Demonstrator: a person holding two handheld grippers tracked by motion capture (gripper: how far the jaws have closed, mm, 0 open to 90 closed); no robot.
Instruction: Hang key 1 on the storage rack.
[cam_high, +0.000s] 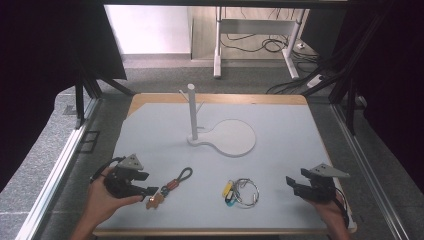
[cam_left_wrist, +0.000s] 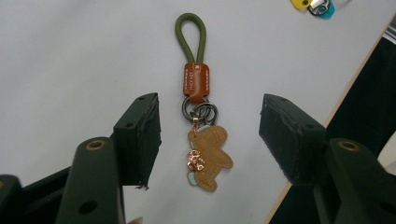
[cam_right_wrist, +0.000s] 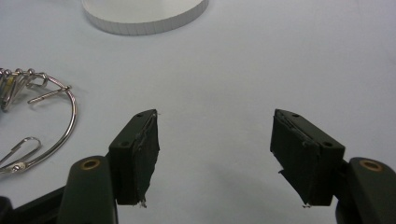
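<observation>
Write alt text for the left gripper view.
A keychain lies on the pale table between the open left gripper's two black fingers: green cord loop, brown leather tab, metal rings and a tan bear-shaped charm.

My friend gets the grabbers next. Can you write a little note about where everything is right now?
Left gripper: open, jaws either side of the bear keychain, nothing held.
Right gripper: open, holds nothing, over bare table beside the wire key ring.
White stand: upright at mid-table, nothing seen hanging on its pegs.
Done: nothing picked up yet.
Left: probably close on the keychain and hang it on the stand, then the key ring.
</observation>
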